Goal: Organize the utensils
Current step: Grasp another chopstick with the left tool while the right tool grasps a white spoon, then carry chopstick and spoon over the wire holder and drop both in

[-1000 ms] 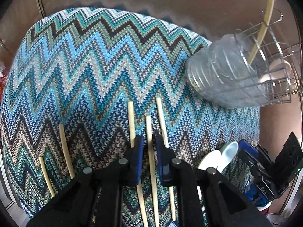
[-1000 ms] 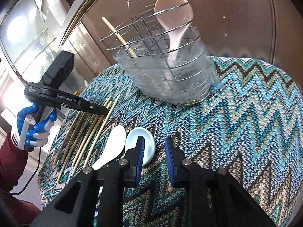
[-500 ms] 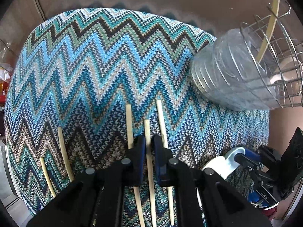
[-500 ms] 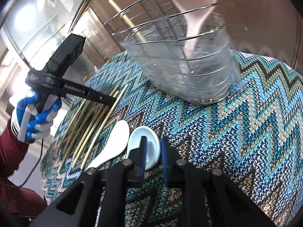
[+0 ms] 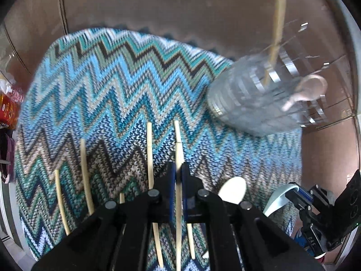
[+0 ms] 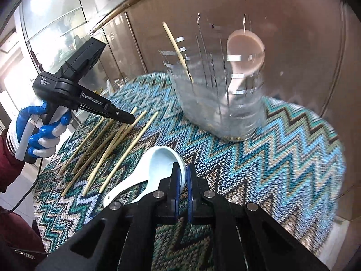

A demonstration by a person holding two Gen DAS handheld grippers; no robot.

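Observation:
My left gripper (image 5: 177, 169) is shut on a bamboo chopstick (image 5: 179, 149) and holds it just above the zigzag cloth (image 5: 101, 85). Several more chopsticks (image 5: 84, 171) lie beside it. My right gripper (image 6: 183, 174) is shut on the rim of a pale blue ceramic spoon (image 6: 158, 162) and tilts it up off the cloth. A white spoon (image 6: 123, 190) lies next to it, also seen in the left wrist view (image 5: 233, 189). The wire utensil holder (image 6: 216, 94) stands at the back, holding one chopstick (image 6: 177, 49) and a pink spoon (image 6: 244, 54).
The round table's cloth edge (image 6: 338, 153) drops off at the right. A brown wall panel (image 5: 158, 6) stands behind the table. Glass cabinet doors (image 6: 56, 22) stand to the left. Red packages (image 5: 9, 108) sit off the table's left side.
Both grippers have closed: the left on a chopstick, the right on the pale blue spoon. Each has lifted its piece off the cloth, and the spoon now tilts up.

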